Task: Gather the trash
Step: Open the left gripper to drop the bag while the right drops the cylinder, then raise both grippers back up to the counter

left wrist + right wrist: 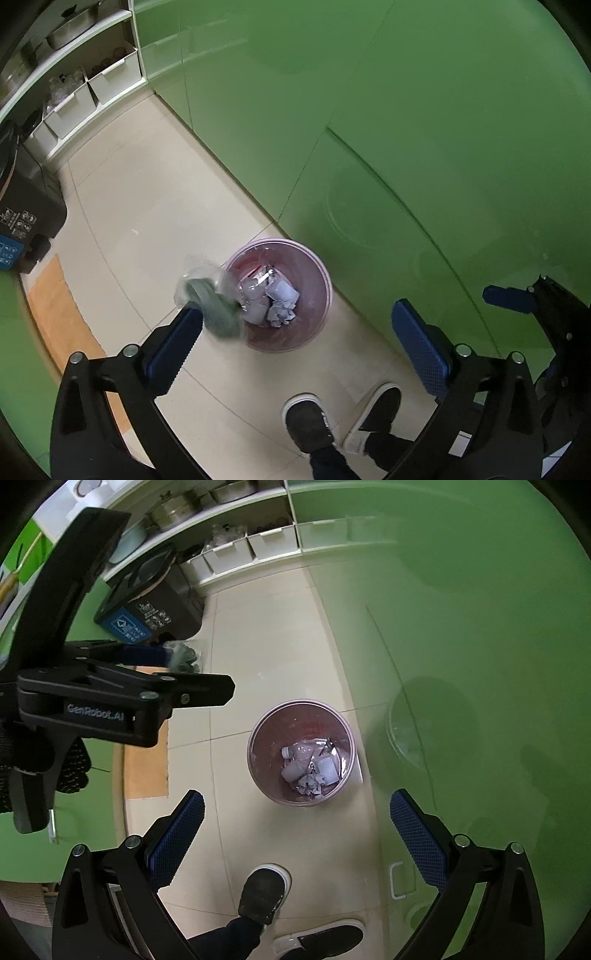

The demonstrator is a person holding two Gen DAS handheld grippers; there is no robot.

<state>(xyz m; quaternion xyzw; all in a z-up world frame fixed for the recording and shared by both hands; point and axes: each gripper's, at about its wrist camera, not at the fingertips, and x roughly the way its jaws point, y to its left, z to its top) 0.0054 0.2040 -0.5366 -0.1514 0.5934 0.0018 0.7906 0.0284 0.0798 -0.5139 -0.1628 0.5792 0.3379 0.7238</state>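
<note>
Left claw (295, 325): spread wide, bagged green trash (210, 299) clinging to one pad, hanging beside the bin's near rim.
Risk: could slide off onto the floor (147, 206), outside the rim.
Pink bin (301, 753): on floor, already holding crumpled paper.
Right claw (297, 812): wide, empty, above the bin.
</note>
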